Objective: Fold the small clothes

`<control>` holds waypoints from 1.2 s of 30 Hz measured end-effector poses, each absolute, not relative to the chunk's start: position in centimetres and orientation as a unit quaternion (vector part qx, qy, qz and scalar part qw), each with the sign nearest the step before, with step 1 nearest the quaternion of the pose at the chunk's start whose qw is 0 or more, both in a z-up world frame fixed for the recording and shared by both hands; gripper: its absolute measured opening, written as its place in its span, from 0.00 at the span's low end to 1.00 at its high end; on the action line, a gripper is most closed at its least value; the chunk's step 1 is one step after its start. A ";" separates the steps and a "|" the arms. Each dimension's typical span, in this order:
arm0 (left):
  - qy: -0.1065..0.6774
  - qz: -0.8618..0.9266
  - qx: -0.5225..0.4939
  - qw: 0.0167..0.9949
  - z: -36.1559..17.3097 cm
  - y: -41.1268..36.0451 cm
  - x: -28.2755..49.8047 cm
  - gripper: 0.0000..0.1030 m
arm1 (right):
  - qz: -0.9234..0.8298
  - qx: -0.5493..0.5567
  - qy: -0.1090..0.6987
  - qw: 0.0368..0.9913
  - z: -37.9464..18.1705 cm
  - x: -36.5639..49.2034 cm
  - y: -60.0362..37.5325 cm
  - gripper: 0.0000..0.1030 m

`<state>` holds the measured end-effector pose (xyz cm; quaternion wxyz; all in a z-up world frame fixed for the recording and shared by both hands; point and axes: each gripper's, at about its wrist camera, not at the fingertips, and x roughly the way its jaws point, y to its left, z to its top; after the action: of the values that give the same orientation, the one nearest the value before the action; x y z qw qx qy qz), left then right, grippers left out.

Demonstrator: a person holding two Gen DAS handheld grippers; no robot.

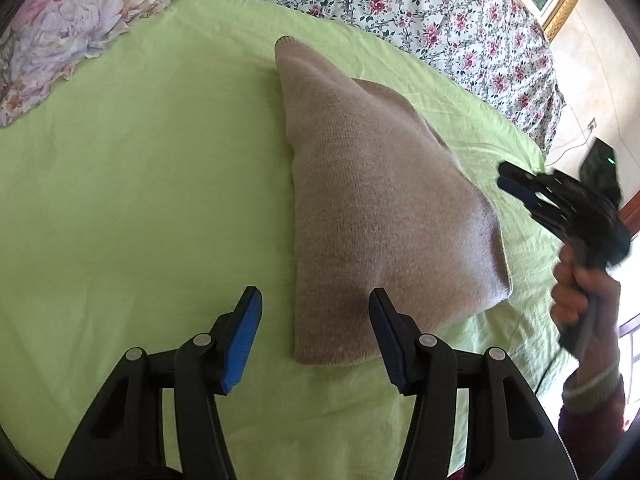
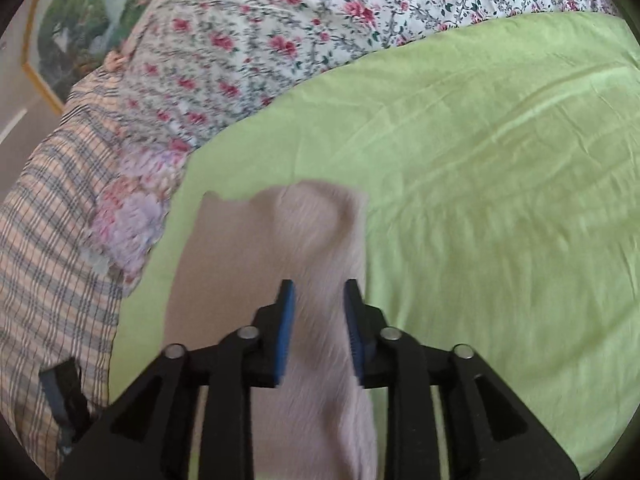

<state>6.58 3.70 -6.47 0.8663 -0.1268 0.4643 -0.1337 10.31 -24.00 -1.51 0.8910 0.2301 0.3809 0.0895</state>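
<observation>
— Where did the beige knit garment (image 1: 384, 208) lie?

— Folded on the green sheet (image 1: 140, 200) of the bed, narrow end towards the floral quilt (image 1: 420, 12); a lilac flowered cover (image 1: 60, 32) lay at the sheet's far left corner.

— The left gripper (image 1: 316, 336)?

— Released; jaws spread above the garment's near edge, gripping nothing.

— And the right gripper (image 2: 318, 320)?

— Held in a hand (image 1: 580, 288) off the garment's right side; blurred; jaws parted with the knit seen between them; pads looked clear of the cloth, nothing grasped; a plaid cloth (image 2: 52, 240) lay at the left.
</observation>
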 end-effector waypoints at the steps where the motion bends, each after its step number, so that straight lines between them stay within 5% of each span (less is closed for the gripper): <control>1: 0.464 -0.133 -0.124 0.867 -6.5 3.7 6.4 0.55 | 0.094 0.229 0.381 0.891 -1.5 9.5 -23.7 0.30; 13: 0.479 -0.127 -0.099 0.863 -7.4 3.3 6.2 0.57 | 0.084 0.207 0.452 0.864 -6.3 5.1 -22.4 0.30; 25: 0.473 -0.108 -0.061 0.872 -6.5 3.2 4.1 0.62 | 0.076 0.124 0.400 0.905 -2.2 2.0 -21.0 0.31; 36: 0.445 -0.061 0.019 0.893 -5.4 1.7 -1.2 0.81 | 0.099 0.073 0.385 0.915 -2.4 -2.6 -17.4 0.62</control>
<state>-1.20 1.66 -5.37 0.8934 0.0191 0.4448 -0.0611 -2.60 -17.43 -2.35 0.9146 0.0725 0.3851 0.0993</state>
